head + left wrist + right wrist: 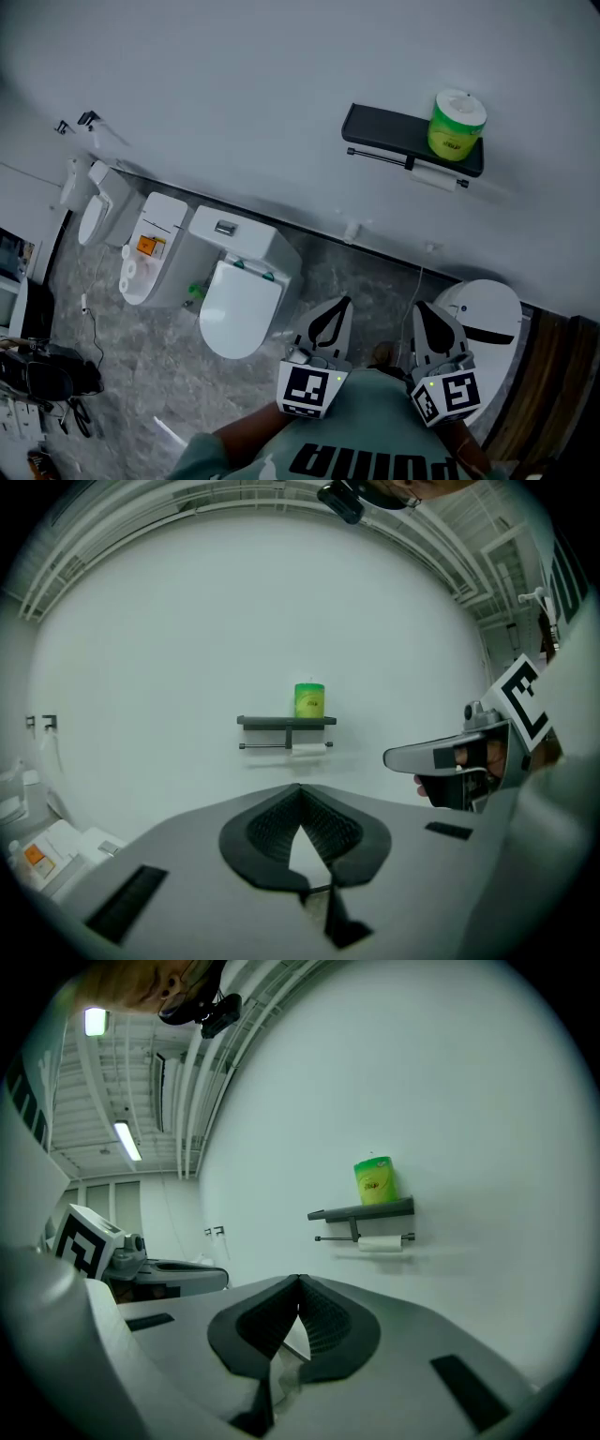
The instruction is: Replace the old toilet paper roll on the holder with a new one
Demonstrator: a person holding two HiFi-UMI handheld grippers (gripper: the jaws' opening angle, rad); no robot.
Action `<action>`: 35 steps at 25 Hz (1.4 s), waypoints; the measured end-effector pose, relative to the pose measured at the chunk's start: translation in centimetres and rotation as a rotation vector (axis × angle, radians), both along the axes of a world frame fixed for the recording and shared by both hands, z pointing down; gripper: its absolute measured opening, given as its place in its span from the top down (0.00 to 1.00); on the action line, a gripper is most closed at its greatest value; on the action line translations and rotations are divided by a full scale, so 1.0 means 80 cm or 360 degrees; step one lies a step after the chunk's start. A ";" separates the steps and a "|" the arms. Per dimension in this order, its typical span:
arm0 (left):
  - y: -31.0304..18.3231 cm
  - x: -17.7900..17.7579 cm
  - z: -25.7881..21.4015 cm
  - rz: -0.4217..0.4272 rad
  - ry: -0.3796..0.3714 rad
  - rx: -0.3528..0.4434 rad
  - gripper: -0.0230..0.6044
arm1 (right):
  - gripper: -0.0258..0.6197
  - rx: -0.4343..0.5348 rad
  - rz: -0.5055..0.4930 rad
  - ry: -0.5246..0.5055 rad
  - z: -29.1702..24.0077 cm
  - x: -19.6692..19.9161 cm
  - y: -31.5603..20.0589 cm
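Down by my chest, my left gripper (300, 789) and my right gripper (298, 1281) sit side by side, both aimed at the white wall (234, 94). The left one has its jaws together, with the tips meeting and closed only on themselves. The right one is closed in the same way, tip against tip. From the left gripper view, the right gripper shows off to the right with a hand (480, 757) behind it.

Straight ahead of both grippers and well apart from them, a dark shelf (394, 131) is fixed to the wall. A new roll in green wrapping (457, 124) stands upright on the shelf's right end. Just under the shelf runs a thin bar (380, 156), and the old roll (436, 175), thin and white, hangs on the bar below the green one.

Left of my left gripper and lower down stands a white toilet (239, 291) with its lid shut. More white fixtures (155, 248) stand farther left along the wall, on a grey marbled floor (141, 356).
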State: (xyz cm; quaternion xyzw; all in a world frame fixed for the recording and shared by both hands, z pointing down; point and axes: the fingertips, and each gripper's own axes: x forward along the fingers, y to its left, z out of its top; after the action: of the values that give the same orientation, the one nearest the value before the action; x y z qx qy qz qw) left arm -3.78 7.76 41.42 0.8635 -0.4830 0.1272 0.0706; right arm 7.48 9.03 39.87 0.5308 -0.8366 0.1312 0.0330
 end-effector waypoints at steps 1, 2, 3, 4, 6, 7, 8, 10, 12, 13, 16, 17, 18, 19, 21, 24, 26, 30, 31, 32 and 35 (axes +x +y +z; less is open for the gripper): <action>-0.003 0.004 0.000 -0.0010 -0.0008 0.0007 0.96 | 0.95 -0.0001 -0.0010 -0.0006 0.001 0.004 -0.003; -0.006 0.008 0.000 -0.0024 -0.0010 0.0020 0.96 | 0.95 -0.0003 -0.0019 -0.0014 0.003 0.009 -0.006; -0.009 0.011 -0.001 -0.0040 -0.0011 0.0033 0.96 | 0.95 -0.0003 -0.0029 -0.0021 0.003 0.012 -0.008; -0.011 0.014 -0.001 -0.0053 -0.0016 0.0037 0.96 | 0.95 0.0001 -0.0039 -0.0028 0.003 0.016 -0.010; -0.014 0.021 0.000 -0.0070 -0.0032 0.0036 0.96 | 0.95 0.0010 -0.0061 -0.0040 0.002 0.023 -0.017; -0.015 0.025 0.001 -0.0076 -0.0042 0.0031 0.96 | 0.95 0.0013 -0.0071 -0.0047 0.002 0.026 -0.020; -0.016 0.028 0.002 -0.0080 -0.0057 0.0018 0.96 | 0.95 0.0016 -0.0081 -0.0053 0.002 0.030 -0.023; -0.016 0.033 0.004 -0.0095 -0.0083 -0.0005 0.96 | 0.95 0.0017 -0.0099 -0.0069 0.003 0.035 -0.027; -0.014 0.036 0.006 -0.0114 -0.0102 -0.0018 0.96 | 0.95 0.0013 -0.0119 -0.0085 0.006 0.039 -0.028; -0.013 0.037 0.009 -0.0121 -0.0112 -0.0024 0.96 | 0.95 0.0011 -0.0129 -0.0089 0.008 0.042 -0.029; -0.013 0.043 0.015 -0.0140 -0.0135 -0.0023 0.96 | 0.95 0.0003 -0.0148 -0.0089 0.019 0.050 -0.035; -0.015 0.043 0.015 -0.0150 -0.0135 -0.0011 0.96 | 0.95 -0.0004 -0.0146 -0.0092 0.022 0.053 -0.038; -0.016 0.042 0.015 -0.0161 -0.0131 0.0002 0.96 | 0.95 -0.0013 -0.0142 -0.0097 0.025 0.054 -0.040; -0.018 0.040 0.015 -0.0167 -0.0131 0.0003 0.96 | 0.95 -0.0021 -0.0137 -0.0102 0.027 0.055 -0.041; -0.023 0.039 0.017 -0.0161 -0.0137 -0.0011 0.96 | 0.95 -0.0031 -0.0132 -0.0099 0.029 0.054 -0.045; -0.038 0.040 0.018 -0.0127 -0.0124 0.0003 0.96 | 0.95 -0.0025 -0.0110 -0.0069 0.030 0.054 -0.058; -0.053 0.039 0.020 -0.0094 -0.0103 0.0017 0.96 | 0.95 -0.0020 -0.0068 -0.0051 0.030 0.054 -0.067; -0.085 0.037 0.017 0.0002 -0.0075 0.0014 0.96 | 0.95 -0.0034 0.0045 -0.0038 0.026 0.049 -0.087; -0.093 0.036 0.015 0.0028 -0.0066 0.0014 0.96 | 0.95 -0.0035 0.0070 -0.0032 0.024 0.047 -0.093; -0.102 0.035 0.014 0.0051 -0.0052 0.0021 0.96 | 0.95 -0.0035 0.0092 -0.0024 0.022 0.044 -0.099; -0.125 0.028 0.011 0.0104 -0.0001 0.0040 0.96 | 0.95 -0.0047 0.0153 -0.0002 0.018 0.036 -0.114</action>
State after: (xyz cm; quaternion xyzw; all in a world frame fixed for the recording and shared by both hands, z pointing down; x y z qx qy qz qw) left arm -1.51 -2.28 42.30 0.8796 -0.4561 0.1236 0.0555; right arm 10.38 -0.08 41.30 0.5698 -0.8081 0.1452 0.0339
